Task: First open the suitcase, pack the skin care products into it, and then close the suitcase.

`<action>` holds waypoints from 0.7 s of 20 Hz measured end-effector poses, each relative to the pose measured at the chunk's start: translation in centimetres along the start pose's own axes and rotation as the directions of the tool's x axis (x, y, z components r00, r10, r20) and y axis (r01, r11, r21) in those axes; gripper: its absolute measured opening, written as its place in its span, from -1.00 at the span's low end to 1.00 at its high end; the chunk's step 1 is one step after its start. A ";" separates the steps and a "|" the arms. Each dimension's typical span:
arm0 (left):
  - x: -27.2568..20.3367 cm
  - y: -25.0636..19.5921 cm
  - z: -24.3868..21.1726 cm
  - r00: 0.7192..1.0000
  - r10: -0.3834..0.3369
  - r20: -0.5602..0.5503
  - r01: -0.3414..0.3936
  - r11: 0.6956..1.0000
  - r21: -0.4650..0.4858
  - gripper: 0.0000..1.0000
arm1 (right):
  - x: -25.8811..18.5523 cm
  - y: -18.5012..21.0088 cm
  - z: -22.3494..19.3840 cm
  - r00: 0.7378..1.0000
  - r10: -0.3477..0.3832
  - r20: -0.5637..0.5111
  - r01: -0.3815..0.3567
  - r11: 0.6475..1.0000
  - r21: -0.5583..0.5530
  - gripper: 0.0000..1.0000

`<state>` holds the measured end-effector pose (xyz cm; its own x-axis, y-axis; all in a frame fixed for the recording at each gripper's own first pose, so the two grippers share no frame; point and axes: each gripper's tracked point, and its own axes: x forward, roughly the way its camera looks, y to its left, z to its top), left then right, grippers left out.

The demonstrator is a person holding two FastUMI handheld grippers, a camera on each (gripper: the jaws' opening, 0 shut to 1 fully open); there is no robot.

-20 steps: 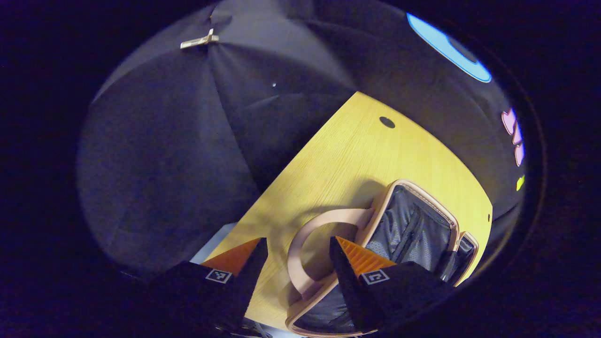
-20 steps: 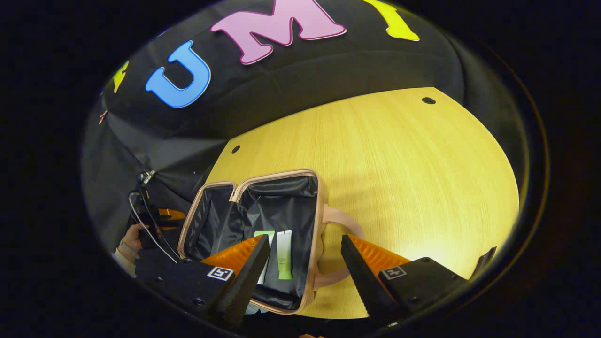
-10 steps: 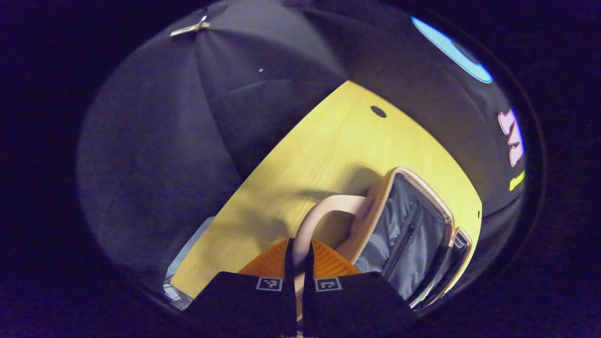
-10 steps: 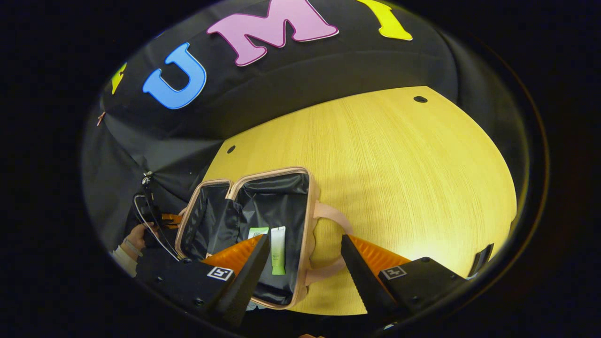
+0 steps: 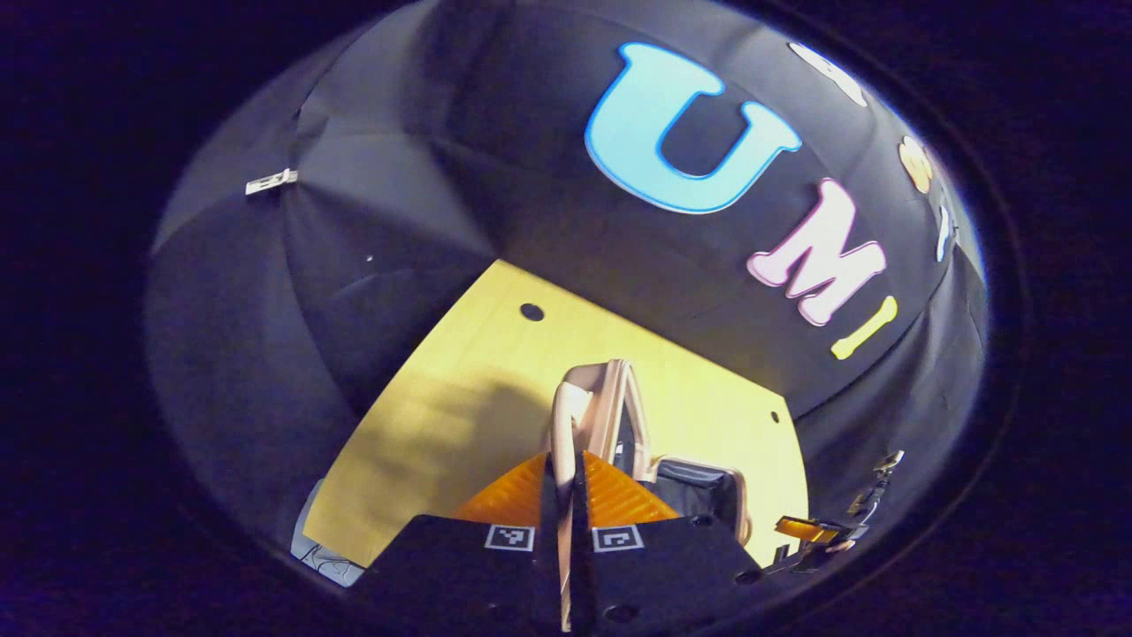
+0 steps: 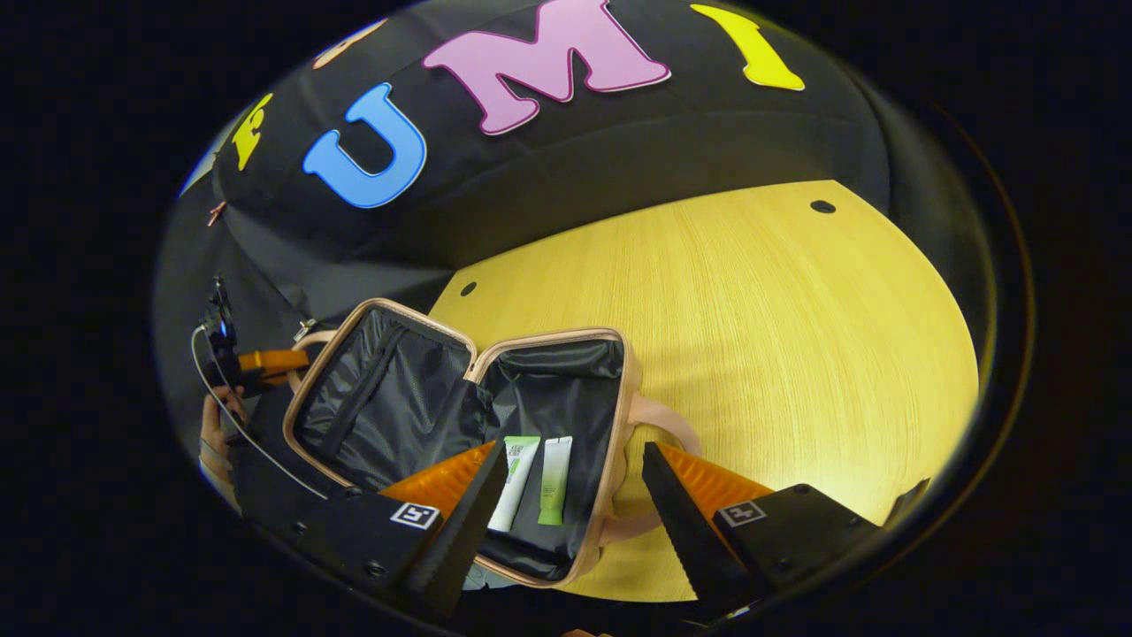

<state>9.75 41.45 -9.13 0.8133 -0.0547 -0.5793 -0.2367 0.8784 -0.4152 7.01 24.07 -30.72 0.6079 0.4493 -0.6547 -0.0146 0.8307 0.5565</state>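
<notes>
My left gripper (image 5: 563, 495) has its two fingers clamped together on one pale pink handle (image 5: 566, 416), the one on the suitcase lid (image 5: 619, 398). In the left gripper view that lid stands tilted up on edge just past my fingers, and beyond it I see the dark lining of the other half (image 5: 699, 491) lying on the yellow wooden table (image 5: 442, 425). Farther right in that view, near the table's edge, is my right gripper (image 5: 809, 531), small and partly cut off.

In the right gripper view, my right gripper (image 6: 575, 495) hangs above the near end of the suitcase (image 6: 495, 425) with its two fingers well apart, holding nothing. Between them I see the bottom half's black lining with two tubes lying side by side: one white tube with a green top (image 6: 513, 482) and one pale green tube (image 6: 554, 478), just beside each other. A second pink handle (image 6: 659, 425) sticks out from the bottom half toward the right, resting on the table. Past the tubes, the lid (image 6: 380, 398) is raised at a slant on the left, its lining carrying one dark zip strip. At the far left, a hand (image 6: 212, 429) holds my left gripper (image 6: 265, 361) at the lid's outer edge.
</notes>
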 end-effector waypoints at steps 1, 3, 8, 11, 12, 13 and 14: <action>-0.6 -2.9 -0.1 0.999 -0.048 0.008 0.048 0.999 0.024 -0.82 | -0.2 -0.3 0.0 1.000 0.001 -0.002 -0.001 1.000 -0.007 0.95; -2.0 -8.1 -0.6 0.992 -0.123 0.001 0.123 0.991 0.059 -0.81 | -0.5 -0.7 0.5 1.000 0.005 0.003 -0.005 1.000 -0.020 0.94; -3.1 -18.5 -3.8 0.960 -0.270 -0.072 0.279 0.941 0.189 -0.80 | -2.7 -2.1 2.1 0.999 0.017 0.038 -0.016 0.999 -0.031 0.94; -1.6 -24.7 -7.5 0.927 -0.340 -0.159 0.371 0.897 0.241 -0.82 | -4.8 -3.4 3.5 0.996 0.020 0.087 -0.015 0.998 -0.054 0.94; -0.7 -26.5 -9.1 0.915 -0.352 -0.196 0.393 0.886 0.247 -0.80 | -5.6 -3.7 3.7 0.994 0.024 0.103 -0.018 0.998 -0.058 0.94; 0.3 -27.8 -10.7 0.905 -0.356 -0.233 0.408 0.881 0.239 -0.80 | -6.4 -4.0 3.8 0.994 0.032 0.109 -0.025 0.998 -0.062 0.94; 1.9 -29.0 -12.7 0.894 -0.352 -0.277 0.418 0.877 0.237 -0.80 | -7.2 -4.4 3.6 0.994 0.039 0.104 -0.031 0.997 -0.070 0.94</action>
<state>11.39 9.81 -7.09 0.6635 -0.4891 -0.5661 0.2581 0.8599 -0.4404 5.57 16.01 -26.58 0.6861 0.4444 -0.5760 -0.0896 0.8373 0.5394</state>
